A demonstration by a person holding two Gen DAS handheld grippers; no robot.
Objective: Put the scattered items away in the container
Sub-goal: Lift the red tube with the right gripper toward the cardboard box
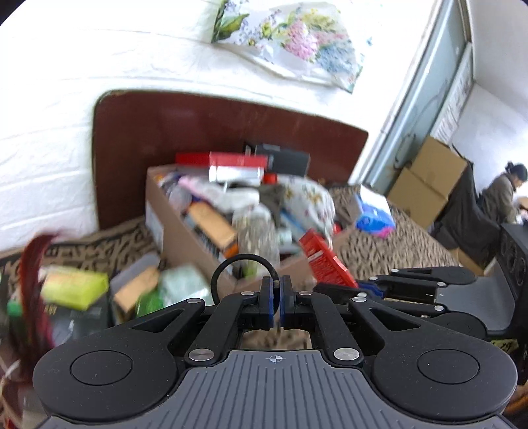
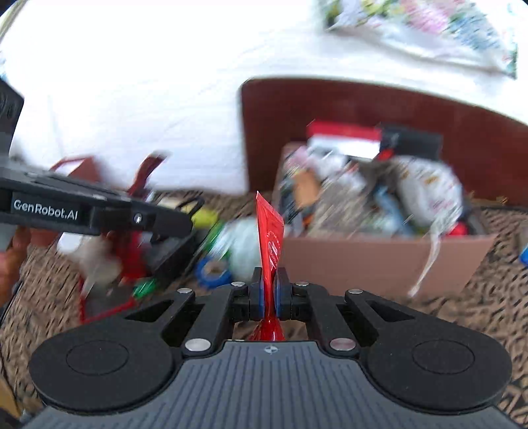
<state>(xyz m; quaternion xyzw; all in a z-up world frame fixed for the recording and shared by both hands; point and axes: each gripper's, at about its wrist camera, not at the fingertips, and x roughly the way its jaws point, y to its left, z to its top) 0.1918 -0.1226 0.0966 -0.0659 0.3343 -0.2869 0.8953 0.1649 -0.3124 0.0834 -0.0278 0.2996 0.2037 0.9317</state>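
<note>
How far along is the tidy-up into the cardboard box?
Mostly done: the brown cardboard box is already heaped with packets and boxes. In hand: the right gripper is shut on a flat red sachet, and the left gripper pinches a thin black ring. Left: a yellow-green packet, a blue tape roll and other blurred clutter beside the box.

Box contents: smeared by motion blur, mostly unidentifiable. Loose items left of box: blurred likewise. Red packet: print unreadable. Floral cloth: cut by top edge.
</note>
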